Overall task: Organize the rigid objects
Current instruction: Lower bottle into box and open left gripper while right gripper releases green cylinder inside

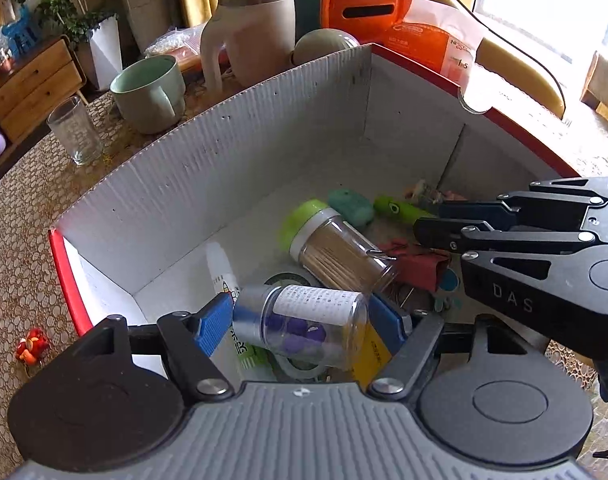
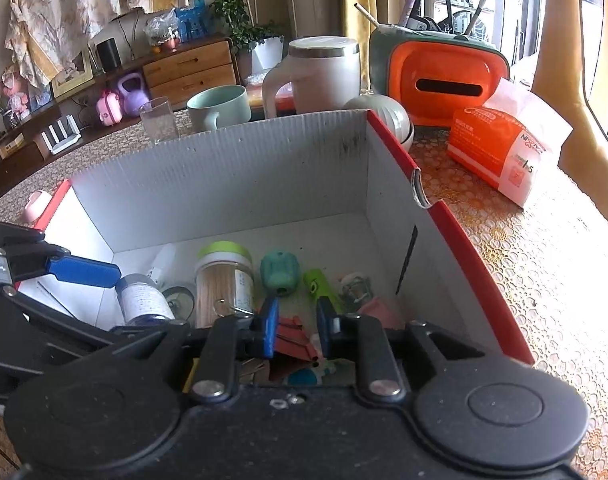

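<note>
Left tool [image 1: 304, 322] clamped clear plastic jar [image 1: 304, 326] with purple pieces, jar lying sideways between blue pads, low inside box. Right tool [image 2: 293, 330] hung over box's clutter, jaws slightly parted, nothing between them. White corrugated box [image 1: 231, 152] with red outer walls sat on patterned worktop [image 1: 19, 240]. Toothpick jar [image 1: 336, 248] with green lid lay on box floor, beside teal eraser [image 1: 351, 207], green marker [image 1: 396, 210], red binder clip [image 1: 418, 264].
</note>
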### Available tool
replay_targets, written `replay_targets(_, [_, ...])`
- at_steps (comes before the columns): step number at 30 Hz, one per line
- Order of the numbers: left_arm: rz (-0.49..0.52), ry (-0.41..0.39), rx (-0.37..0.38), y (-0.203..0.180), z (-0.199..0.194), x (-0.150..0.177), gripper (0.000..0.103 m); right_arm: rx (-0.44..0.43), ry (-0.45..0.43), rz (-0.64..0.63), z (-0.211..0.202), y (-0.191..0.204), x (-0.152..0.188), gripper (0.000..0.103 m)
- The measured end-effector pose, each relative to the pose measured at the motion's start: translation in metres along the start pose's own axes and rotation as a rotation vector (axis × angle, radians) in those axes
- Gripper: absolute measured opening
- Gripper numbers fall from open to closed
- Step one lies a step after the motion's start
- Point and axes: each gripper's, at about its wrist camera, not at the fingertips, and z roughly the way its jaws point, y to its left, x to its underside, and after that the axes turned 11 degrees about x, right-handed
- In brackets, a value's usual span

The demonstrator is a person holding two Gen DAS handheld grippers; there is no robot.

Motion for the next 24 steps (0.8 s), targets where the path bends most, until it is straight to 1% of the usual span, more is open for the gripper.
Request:
replay_targets(7, [0.006, -0.017, -0.009, -0.002, -0.006, 0.002, 0.074, 0.006, -0.004, 0.0, -0.005, -0.001, 0.0, 0.025])
replay_targets(13, [0.005, -0.046, 0.004, -0.006, -0.018, 0.006, 0.075, 0.016, -0.012, 0.009, -0.015, -0.003, 0.0, 0.028])
replay_targets(20, [0.018, -0.094, 0.02, -0.012, -0.044, 0.015, 0.075, 0.016, -0.03, 0.01, -0.034, 0.0, 0.0, 0.032])
replay_targets(24, [0.022, -0.13, 0.016, -0.014, -0.063, 0.021, 0.075, 0.014, -0.047, -0.001, -0.048, 0.007, 0.0, 0.034])
